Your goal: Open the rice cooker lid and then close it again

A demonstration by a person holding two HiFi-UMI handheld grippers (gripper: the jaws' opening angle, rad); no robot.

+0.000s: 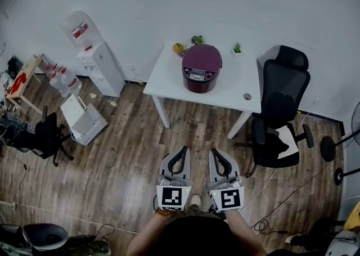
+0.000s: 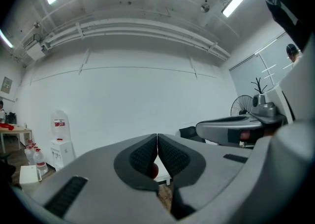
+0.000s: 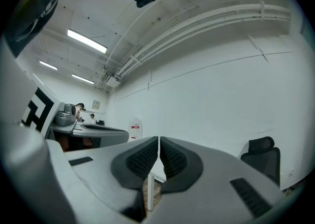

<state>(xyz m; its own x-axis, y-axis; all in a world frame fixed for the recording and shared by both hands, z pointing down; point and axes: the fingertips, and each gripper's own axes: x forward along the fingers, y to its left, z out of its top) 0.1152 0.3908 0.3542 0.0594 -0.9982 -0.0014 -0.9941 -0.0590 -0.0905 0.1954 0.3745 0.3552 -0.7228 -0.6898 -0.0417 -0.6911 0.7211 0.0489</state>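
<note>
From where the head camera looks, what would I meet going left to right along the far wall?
Side table → water dispenser → rice cooker → chair.

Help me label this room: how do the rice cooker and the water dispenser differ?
The rice cooker is round, dark purple; the water dispenser is boxy, white. The rice cooker sits on the white table; the water dispenser stands on the floor. Both are near the wall.
</note>
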